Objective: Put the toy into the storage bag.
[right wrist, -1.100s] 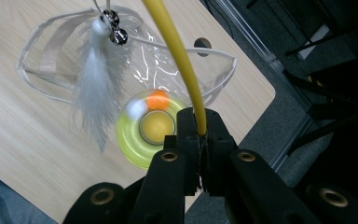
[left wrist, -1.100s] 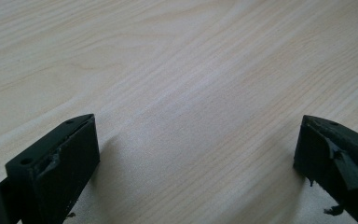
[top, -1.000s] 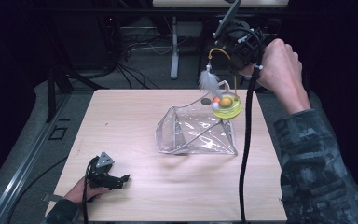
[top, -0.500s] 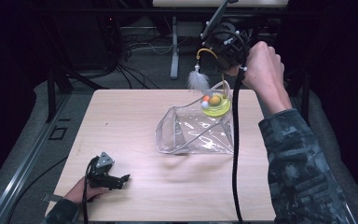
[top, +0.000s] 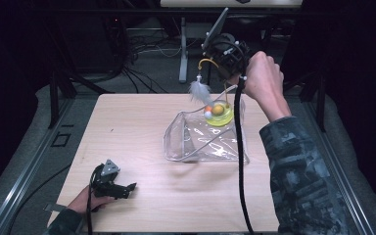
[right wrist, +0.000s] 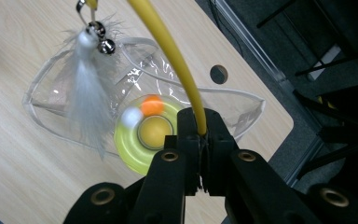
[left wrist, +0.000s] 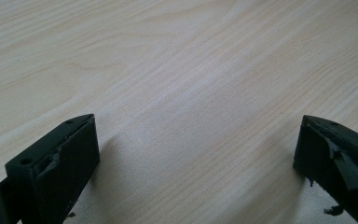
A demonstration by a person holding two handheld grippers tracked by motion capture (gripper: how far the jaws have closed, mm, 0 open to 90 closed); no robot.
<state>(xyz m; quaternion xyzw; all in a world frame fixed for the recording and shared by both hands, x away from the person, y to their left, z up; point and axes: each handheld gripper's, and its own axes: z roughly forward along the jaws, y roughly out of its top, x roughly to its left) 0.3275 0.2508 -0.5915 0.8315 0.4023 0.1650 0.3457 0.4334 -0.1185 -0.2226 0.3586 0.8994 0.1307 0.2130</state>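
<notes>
Pale wood surface (top: pixel 142 122), largest thing here. Clear plastic pouch (top: pixel 200 142) lies right of centre, mouth gaping toward the far edge. Right gripper (right wrist: pixel 199 135) is held above that mouth, jaws clamped tight on a yellow wand (right wrist: pixel 168 46). Round yellow-green toy (top: pixel 219 115) with orange and white balls hangs at the pouch opening; white feather (right wrist: pixel 87 93) and bells dangle beside it. Left gripper (top: pixel 129 187) rests near the front-left corner, jaws spread wide, nothing between them.

black claw (right wrist: pixel 199 140), camouflage sleeve (top: pixel 298 161), black cable (top: pixel 240 161)
</notes>
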